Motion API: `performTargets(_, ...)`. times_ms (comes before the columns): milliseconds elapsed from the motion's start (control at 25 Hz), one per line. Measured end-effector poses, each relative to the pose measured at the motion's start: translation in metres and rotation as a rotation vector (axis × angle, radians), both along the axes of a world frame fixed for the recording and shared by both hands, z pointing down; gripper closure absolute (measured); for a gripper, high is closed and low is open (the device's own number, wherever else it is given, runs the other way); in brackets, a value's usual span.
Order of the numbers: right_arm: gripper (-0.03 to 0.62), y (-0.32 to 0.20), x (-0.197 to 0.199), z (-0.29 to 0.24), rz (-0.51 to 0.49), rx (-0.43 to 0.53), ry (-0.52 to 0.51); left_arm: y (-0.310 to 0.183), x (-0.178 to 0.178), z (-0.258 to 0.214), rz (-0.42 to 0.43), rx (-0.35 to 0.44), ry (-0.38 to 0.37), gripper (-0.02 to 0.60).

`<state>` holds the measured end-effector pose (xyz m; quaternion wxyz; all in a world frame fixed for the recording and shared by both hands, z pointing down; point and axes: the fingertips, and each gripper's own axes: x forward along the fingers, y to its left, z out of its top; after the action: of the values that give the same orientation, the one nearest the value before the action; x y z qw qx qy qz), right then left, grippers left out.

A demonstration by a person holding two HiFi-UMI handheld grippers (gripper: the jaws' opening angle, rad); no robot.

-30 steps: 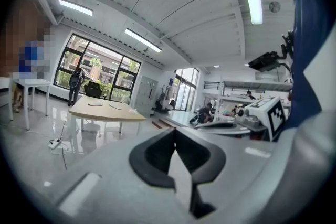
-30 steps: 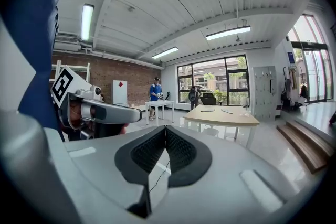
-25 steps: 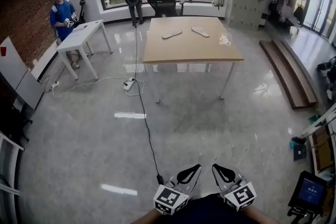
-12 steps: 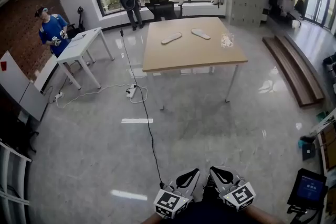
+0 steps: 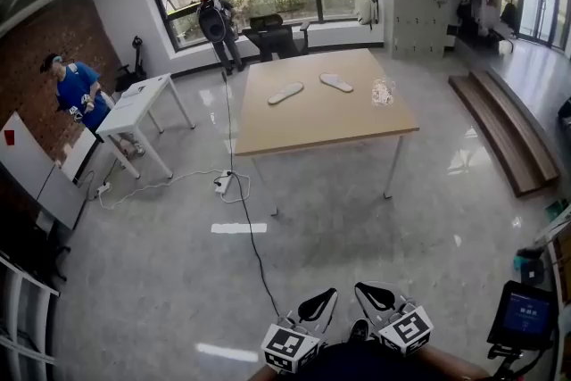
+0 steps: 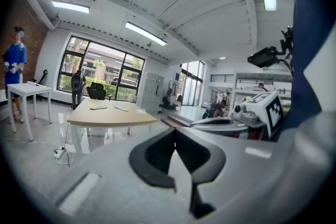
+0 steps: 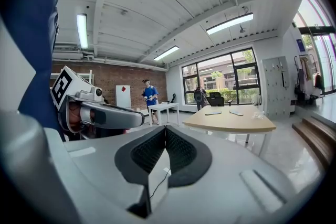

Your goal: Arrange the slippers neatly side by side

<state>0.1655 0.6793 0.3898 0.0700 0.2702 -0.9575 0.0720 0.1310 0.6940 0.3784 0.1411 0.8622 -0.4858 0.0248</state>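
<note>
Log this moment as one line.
stage: not started | left gripper: shut, empty | right gripper: shut, empty | left slipper, right slipper: apart on table, far ahead, untouched

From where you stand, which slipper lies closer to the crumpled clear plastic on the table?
The right-hand slipper: the plastic lies just right of it, while the other slipper sits farther left.

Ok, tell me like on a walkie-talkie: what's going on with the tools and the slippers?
Left tool and right tool both shut, empty, held low. Two slippers apart on the far table, untouched. Black cable trails across the floor between.
</note>
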Motion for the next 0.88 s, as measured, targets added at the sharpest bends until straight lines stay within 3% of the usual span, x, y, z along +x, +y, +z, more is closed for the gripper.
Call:
performTargets(120,0.583,-0.014,0.006,0.001,0.006,0.01,-0.008,-0.014,0.004,-0.002,0.003,-0.002,-0.002,0.578)
performTargets(360,0.583,-0.072,0.048,0.001,0.024,-0.006,-0.025,-0.073,0.046,-0.012,0.015,-0.007,-0.032,0.578)
performTargets(560,0.582,-0.092,0.068,0.005,0.043,0.007,-0.038,-0.089,0.065,-0.009,0.025,-0.023,-0.052,0.578)
performTargets(880,0.583,-0.107,0.073,0.016,0.028,-0.065,-0.045,-0.107,0.071,0.006,0.015,-0.051,-0.077,0.578)
